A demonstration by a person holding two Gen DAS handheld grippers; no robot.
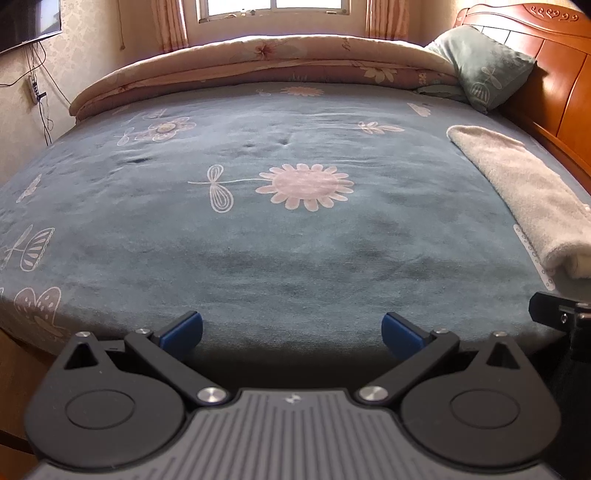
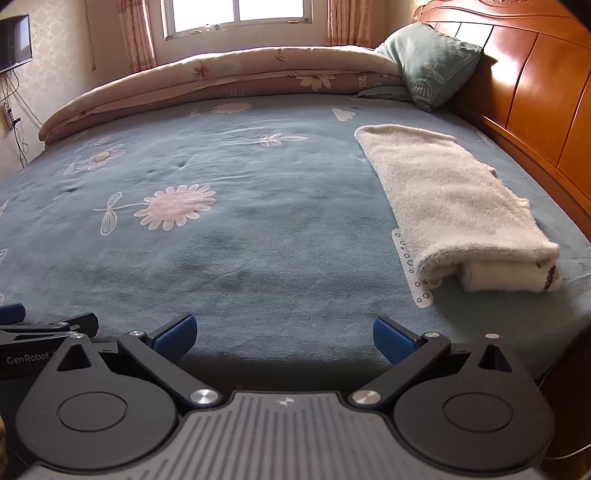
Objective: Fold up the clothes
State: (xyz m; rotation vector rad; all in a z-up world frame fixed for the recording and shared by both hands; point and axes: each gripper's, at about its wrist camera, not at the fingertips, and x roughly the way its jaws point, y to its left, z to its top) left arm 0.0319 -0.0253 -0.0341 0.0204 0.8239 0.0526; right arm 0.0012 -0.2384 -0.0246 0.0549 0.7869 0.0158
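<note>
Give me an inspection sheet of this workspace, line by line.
Surface: bed, blue floral sheet, mostly bare.
Job's things: fuzzy cream garment, folded, lying near the headboard.
Clutter: rolled quilt along the far edge; green pillow propped against the headboard.
Grippers: left gripper and right gripper open, empty, at the near edge.
Cables: wires and a power strip on the left wall.
Surroundings: window, curtains, wall screen.

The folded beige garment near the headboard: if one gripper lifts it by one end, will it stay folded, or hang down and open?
The folded beige garment would probably sag and unfold: its fuzzy, towel-like fabric lies in loose layers that gape at the near end. It looks light for its bulk. The plush pile should grip well, not slip, on the blue bed sheet.
</note>
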